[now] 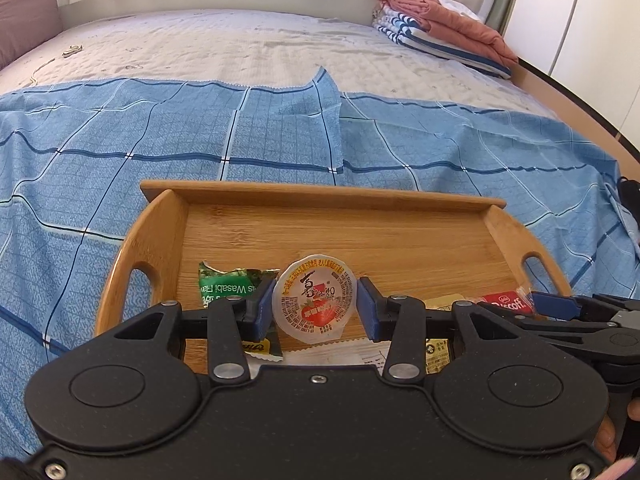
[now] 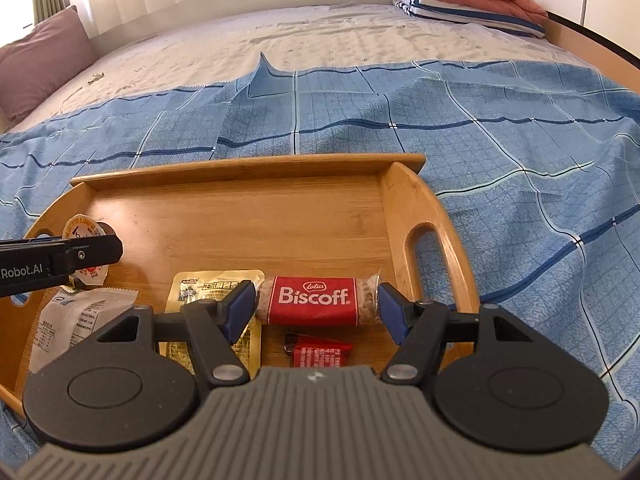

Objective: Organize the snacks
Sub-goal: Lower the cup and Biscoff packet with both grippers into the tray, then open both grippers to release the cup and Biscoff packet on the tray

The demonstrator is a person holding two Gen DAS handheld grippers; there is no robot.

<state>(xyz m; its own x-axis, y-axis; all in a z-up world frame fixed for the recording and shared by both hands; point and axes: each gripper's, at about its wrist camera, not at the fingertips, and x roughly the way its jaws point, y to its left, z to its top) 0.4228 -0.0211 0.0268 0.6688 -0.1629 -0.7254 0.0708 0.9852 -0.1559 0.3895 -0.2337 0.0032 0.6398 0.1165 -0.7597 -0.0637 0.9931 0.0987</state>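
Note:
A wooden tray (image 1: pixel 360 216) (image 2: pixel 248 184) with handles lies on a blue checked cloth on a bed. My left gripper (image 1: pixel 316 304) is shut on a round jelly cup (image 1: pixel 314 298), held tilted with its lid facing the camera, above the tray's near left part; the cup also shows in the right wrist view (image 2: pixel 82 232). My right gripper (image 2: pixel 316 302) is shut on a red Biscoff biscuit pack (image 2: pixel 316 300) by its ends, above the tray's near right part. The pack shows in the left wrist view (image 1: pixel 506 304).
In the tray lie a green wasabi packet (image 1: pixel 224 286), a yellow packet (image 2: pixel 208 292), a white packet (image 2: pixel 76 320) and a small red packet (image 2: pixel 316 354). Folded clothes (image 1: pixel 440 24) sit at the bed's far right, a mauve pillow (image 2: pixel 44 60) at far left.

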